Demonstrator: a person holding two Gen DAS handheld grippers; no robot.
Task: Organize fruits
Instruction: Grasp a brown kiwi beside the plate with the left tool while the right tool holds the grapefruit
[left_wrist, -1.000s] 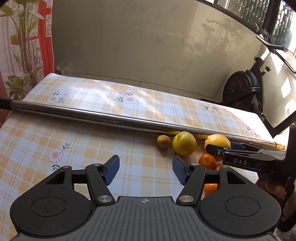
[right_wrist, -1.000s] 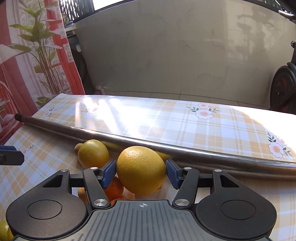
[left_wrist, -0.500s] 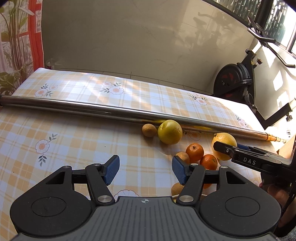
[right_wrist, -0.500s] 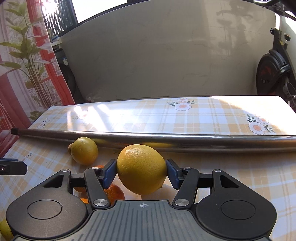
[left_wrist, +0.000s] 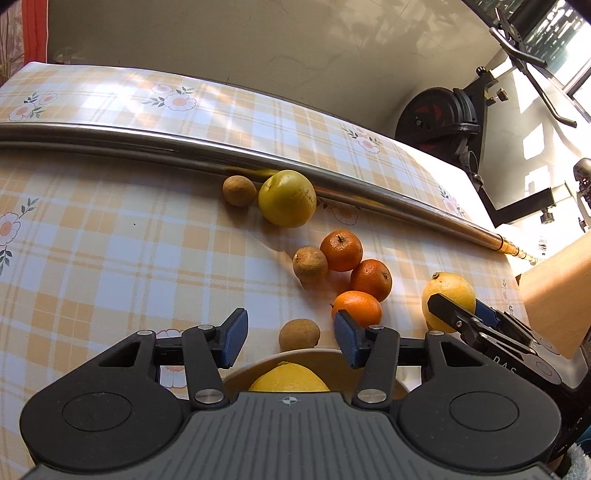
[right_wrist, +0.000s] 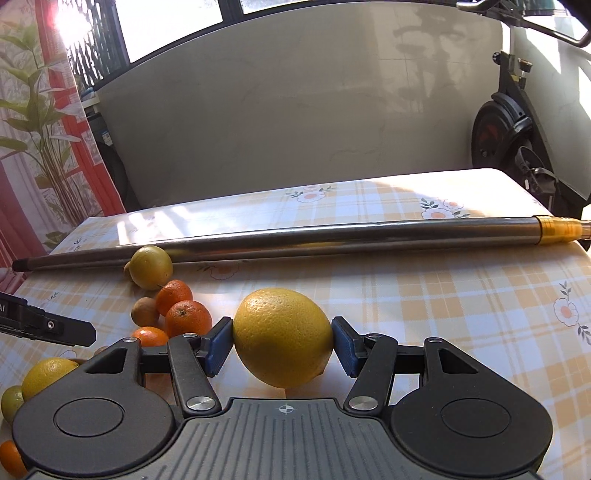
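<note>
Right tongs (right_wrist: 282, 345): blue pads pressed against both sides of a large yellow citrus (right_wrist: 283, 336), held clear above the checked tabletop (right_wrist: 443, 295). Left tongs (left_wrist: 289, 338): jaws spread wide, gripping nothing, poised over the near rim of a pale bowl (left_wrist: 332, 356) that contains a yellow fruit (left_wrist: 289, 377). On the tabletop, just beyond the bowl, a small brown fruit (left_wrist: 299, 334); farther off, three mandarins (left_wrist: 370, 279) clustered beside a second brown fruit (left_wrist: 310, 264). A yellow-green fruit (left_wrist: 287, 197) and a third brown fruit (left_wrist: 239, 190) lie against a long metal pole (left_wrist: 147, 142) crossing the far tabletop.
</note>
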